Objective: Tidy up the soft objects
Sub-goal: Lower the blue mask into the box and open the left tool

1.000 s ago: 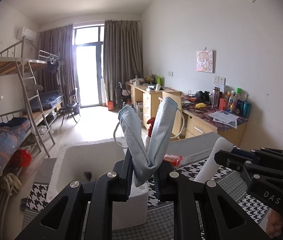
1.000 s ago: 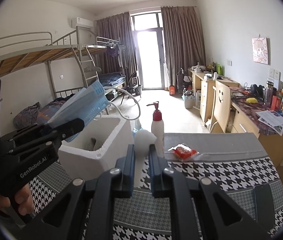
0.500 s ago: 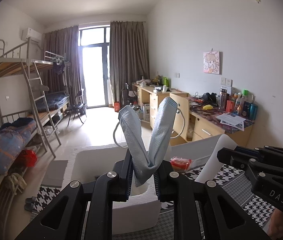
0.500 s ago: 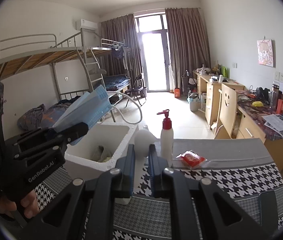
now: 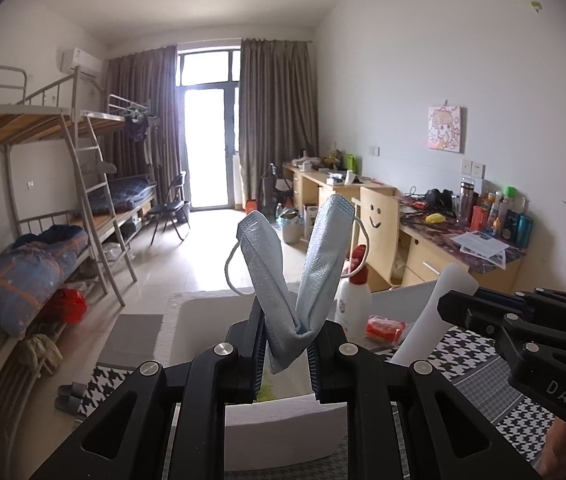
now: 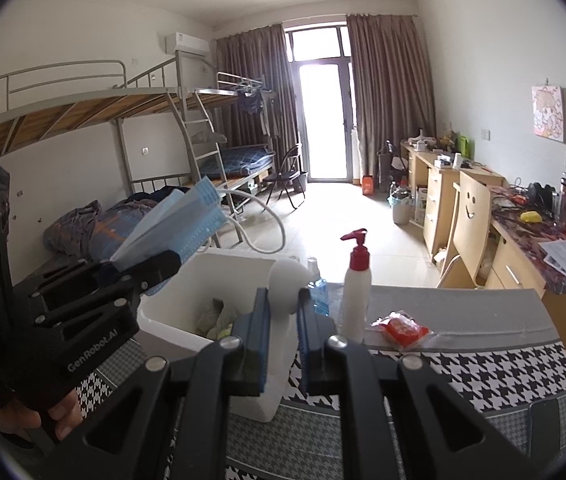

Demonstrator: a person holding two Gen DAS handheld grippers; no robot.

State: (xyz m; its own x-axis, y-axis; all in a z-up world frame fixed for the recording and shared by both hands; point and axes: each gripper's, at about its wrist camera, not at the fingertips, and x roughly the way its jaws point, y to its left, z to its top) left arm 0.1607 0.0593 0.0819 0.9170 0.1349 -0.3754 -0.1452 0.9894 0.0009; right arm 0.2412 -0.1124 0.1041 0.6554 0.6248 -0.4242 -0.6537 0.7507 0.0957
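Observation:
My left gripper (image 5: 285, 354) is shut on a folded blue face mask (image 5: 299, 268), whose two halves stick up in a V above the white foam box (image 5: 283, 432). In the right wrist view the same mask (image 6: 175, 224) hangs over the box's left rim (image 6: 239, 258). My right gripper (image 6: 283, 344) is shut on a white foam cylinder (image 6: 289, 292), held upright at the box's right side; it shows in the left wrist view (image 5: 431, 324) too. Soft items lie inside the box (image 6: 215, 316).
A white pump bottle with a red top (image 6: 357, 292), a small blue bottle (image 6: 317, 288) and a red packet in clear wrap (image 6: 401, 328) stand on the houndstooth tablecloth (image 6: 483, 368). Bunk beds are left, desks right.
Both grippers have moved forward and higher over the table. The box now sits closer below them, and its contents show. Both grips are unchanged.

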